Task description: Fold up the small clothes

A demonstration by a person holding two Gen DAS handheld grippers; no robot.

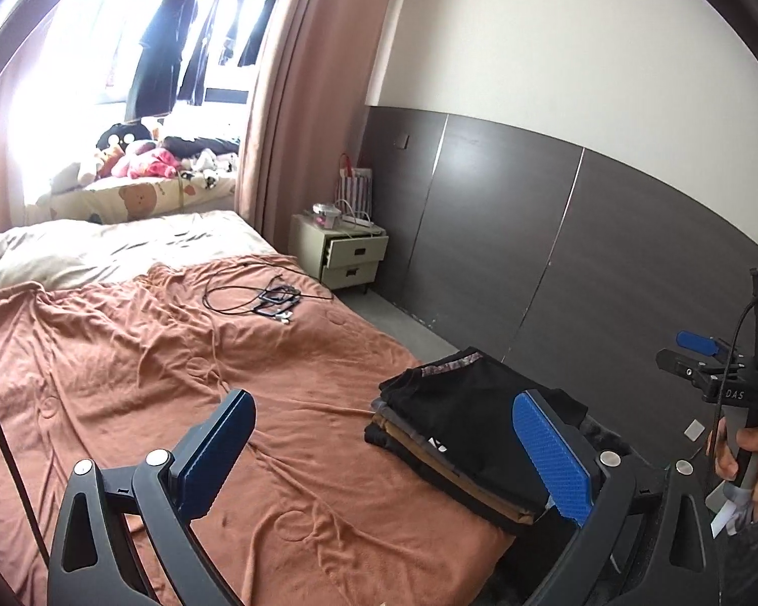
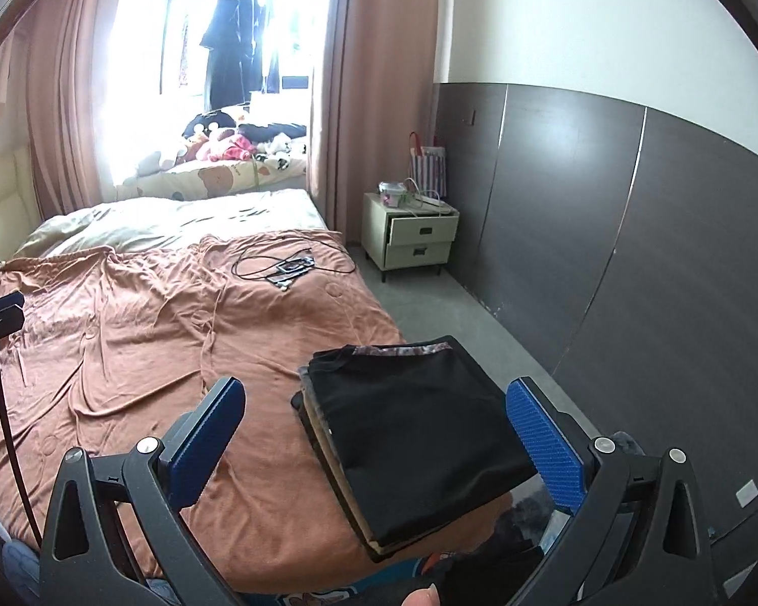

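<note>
Left wrist view: the left gripper [image 1: 384, 434] hovers over a bed, its blue-padded jaws spread wide and holding nothing. Between and beyond its fingers, near the bed's right edge, lies a stack of folded clothes [image 1: 460, 429]: a black garment on top with a patterned band along its far edge, then brown and grey layers beneath, edges roughly aligned. At the far right a hand [image 1: 753, 459] grips the handle of the other tool.

Right wrist view: the right gripper [image 2: 376, 429] also has its jaws wide apart and empty, with the same stack [image 2: 419, 434] lying between them at the bed's near right corner.

A rumpled rust-brown blanket [image 1: 126, 379] covers the bed; a cream duvet [image 1: 116, 247] lies at the head. A tangle of black cables [image 1: 257, 293] lies on the blanket farther back. Pink curtains [image 1: 308, 101] frame a bright window hung with dark garments [image 1: 161, 45]; soft toys [image 1: 141, 156] crowd the sill. Dark panels [image 1: 556, 232] line the right wall.

A pale nightstand [image 1: 338, 252] stands beside the bed, its top drawer partly open, contents not visible; small items and a striped bag [image 1: 353, 187] sit on top.
</note>
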